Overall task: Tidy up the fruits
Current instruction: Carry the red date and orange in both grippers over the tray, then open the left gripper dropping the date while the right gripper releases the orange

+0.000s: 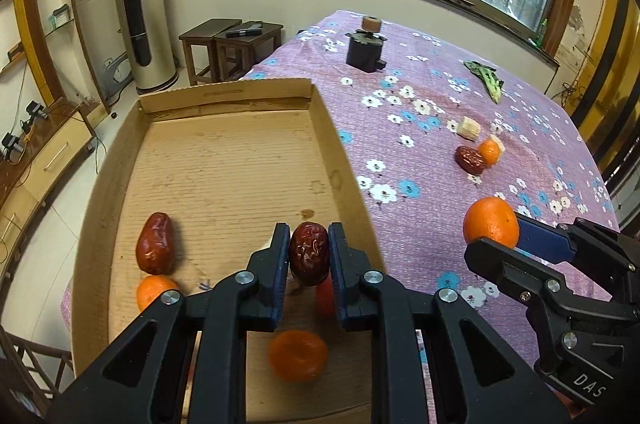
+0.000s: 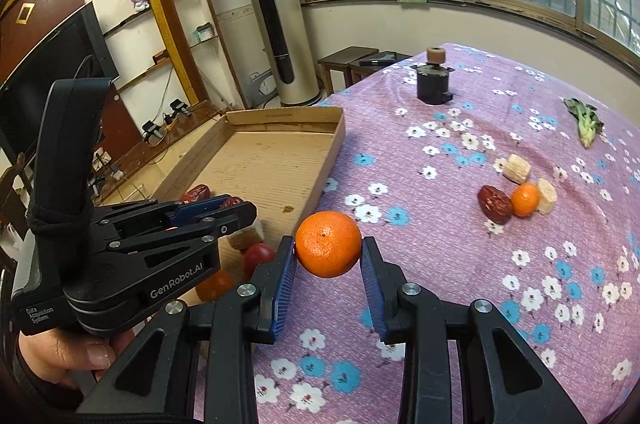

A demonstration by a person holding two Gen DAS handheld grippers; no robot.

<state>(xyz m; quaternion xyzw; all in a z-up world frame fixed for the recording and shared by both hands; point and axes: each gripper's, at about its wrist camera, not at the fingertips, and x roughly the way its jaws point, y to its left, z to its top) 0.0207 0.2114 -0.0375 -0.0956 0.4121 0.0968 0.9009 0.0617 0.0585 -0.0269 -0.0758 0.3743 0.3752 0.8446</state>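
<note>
My left gripper (image 1: 309, 244) is shut on a red date (image 1: 309, 253) and holds it over the near right part of the cardboard tray (image 1: 224, 168). In the tray lie another red date (image 1: 155, 243), two small oranges (image 1: 154, 291) (image 1: 297, 355) and a red fruit (image 1: 325, 298), partly hidden by my fingers. My right gripper (image 2: 329, 251) is shut on an orange (image 2: 328, 243) above the purple floral cloth (image 2: 440, 264), just right of the tray (image 2: 264, 160). It also shows in the left wrist view (image 1: 491, 224). A date (image 2: 495, 203) and a small orange (image 2: 525, 199) lie on the cloth.
Two pale cut pieces (image 2: 517, 168) (image 2: 546, 195) lie by the loose fruit. A green leafy vegetable (image 2: 585, 122) lies at the far right. A black holder with a roll on top (image 2: 432, 80) stands at the far end. Stools (image 1: 230, 44) and a tower fan (image 1: 138, 4) stand beyond the table.
</note>
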